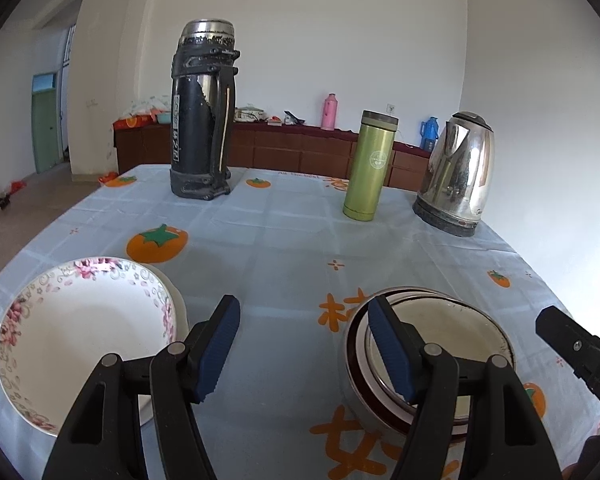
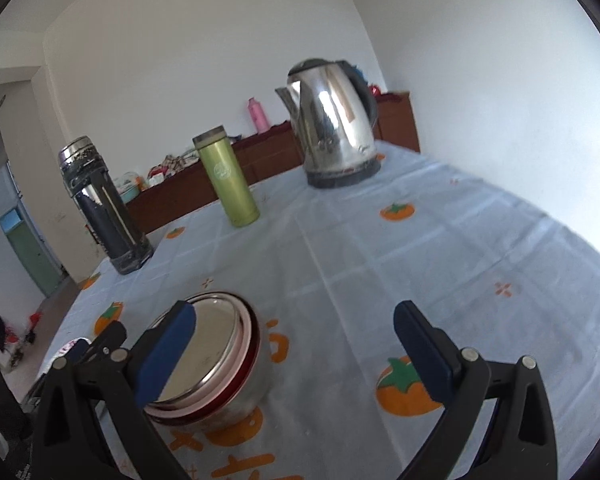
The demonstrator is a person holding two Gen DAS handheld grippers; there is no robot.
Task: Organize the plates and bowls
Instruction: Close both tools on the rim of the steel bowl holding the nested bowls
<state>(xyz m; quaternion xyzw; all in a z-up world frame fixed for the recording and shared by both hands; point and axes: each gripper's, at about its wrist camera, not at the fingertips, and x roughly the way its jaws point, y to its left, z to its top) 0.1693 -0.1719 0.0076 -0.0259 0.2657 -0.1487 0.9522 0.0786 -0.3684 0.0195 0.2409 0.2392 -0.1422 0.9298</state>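
Meanwhile, stacked bowls (image 2: 220,360) sit beside the open right hand-held gripper (image 2: 296,344).

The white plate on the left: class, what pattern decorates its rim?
Pink flowers with grey scrollwork ring the white plate; the left wrist view shows it best.

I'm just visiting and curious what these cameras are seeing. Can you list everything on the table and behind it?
Floral plates: a stack, white with pink flowers, near left.
Metal bowls: a nested stack, silver with red rims, near centre.
Large flask: one, black and silver, far left.
Green flask: one, far centre.
Kettle: one, steel, far right.
Tablecloth: one, pale blue, orange fruit.
Sideboard: brown, by the wall.
Left gripper: open, empty.
Right gripper: open, empty.
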